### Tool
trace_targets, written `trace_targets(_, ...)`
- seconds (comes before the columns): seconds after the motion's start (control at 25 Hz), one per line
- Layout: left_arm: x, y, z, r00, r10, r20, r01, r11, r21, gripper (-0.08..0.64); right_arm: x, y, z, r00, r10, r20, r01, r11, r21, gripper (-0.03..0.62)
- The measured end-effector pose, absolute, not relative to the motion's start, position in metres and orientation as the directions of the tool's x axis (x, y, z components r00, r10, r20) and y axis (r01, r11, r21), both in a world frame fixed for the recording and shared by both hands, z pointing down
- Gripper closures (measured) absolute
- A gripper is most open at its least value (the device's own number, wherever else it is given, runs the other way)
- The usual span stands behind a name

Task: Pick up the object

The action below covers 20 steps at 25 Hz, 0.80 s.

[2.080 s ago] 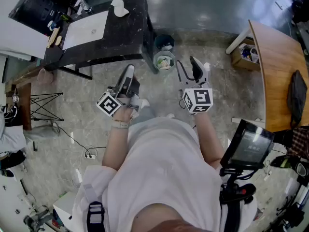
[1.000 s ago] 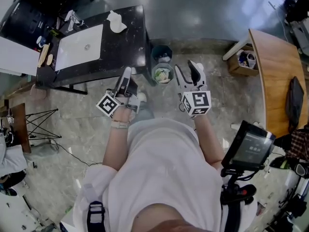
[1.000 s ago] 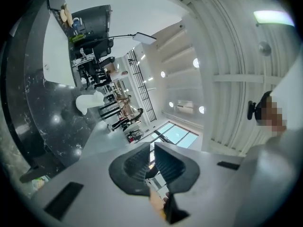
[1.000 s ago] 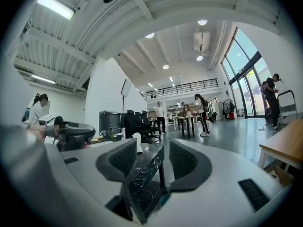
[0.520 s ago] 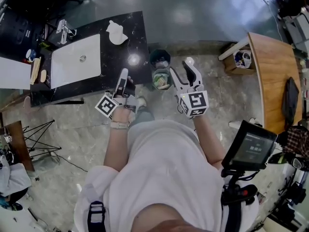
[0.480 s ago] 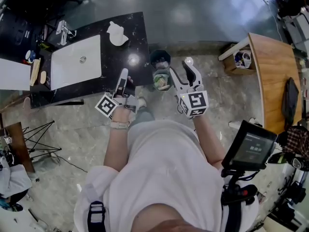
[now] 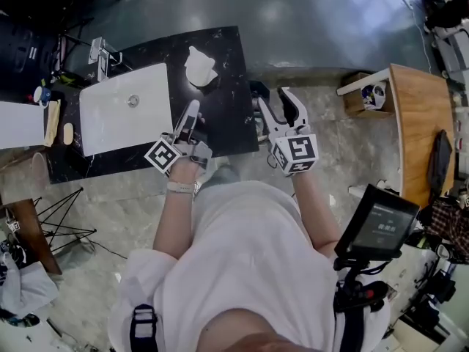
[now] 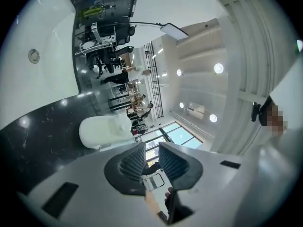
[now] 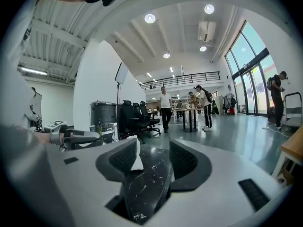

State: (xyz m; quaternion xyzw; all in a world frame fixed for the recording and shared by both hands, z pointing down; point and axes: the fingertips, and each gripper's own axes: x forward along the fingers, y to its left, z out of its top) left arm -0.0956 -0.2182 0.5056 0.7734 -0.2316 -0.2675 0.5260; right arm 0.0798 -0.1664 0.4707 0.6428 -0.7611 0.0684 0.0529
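While the white object [image 7: 199, 67] sits on the black worktop [image 7: 227, 116] just right of the white sink [image 7: 124, 116], in the upper middle of the head view, both grippers are apart from it. The left gripper [image 7: 192, 107] is over the worktop, below the object in the frame, between the sink and the worktop's right edge. Its fingers have just been opening and stand released, with a narrow gap and nothing between them. The right gripper [image 7: 275, 97] is at the worktop's right edge, to the lower right of the object, its fingers spread wide and empty. In the right gripper view only the marbled worktop shows through the gap, with the object beyond the finger on the frame's left.
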Motion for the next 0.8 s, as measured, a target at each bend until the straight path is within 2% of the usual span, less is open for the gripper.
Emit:
trace_targets(0.44, -0.118, -0.262, 0.511, 0.764, -0.628, -0.150, -0.036, -0.274, 0.961, 0.430, 0.038, -0.224, 0.465, -0.205, -0.963, 0.175, -0.979, 0.201, -0.038, 0.365)
trace_targets(0.8, -0.124, -0.273, 0.522, 0.743, -0.661, -0.107, -0.050, -0.214, 0.976, 0.345, 0.019, -0.237, 0.466, -0.280, -0.941, 0.193, -0.959, 0.285, -0.001, 0.365)
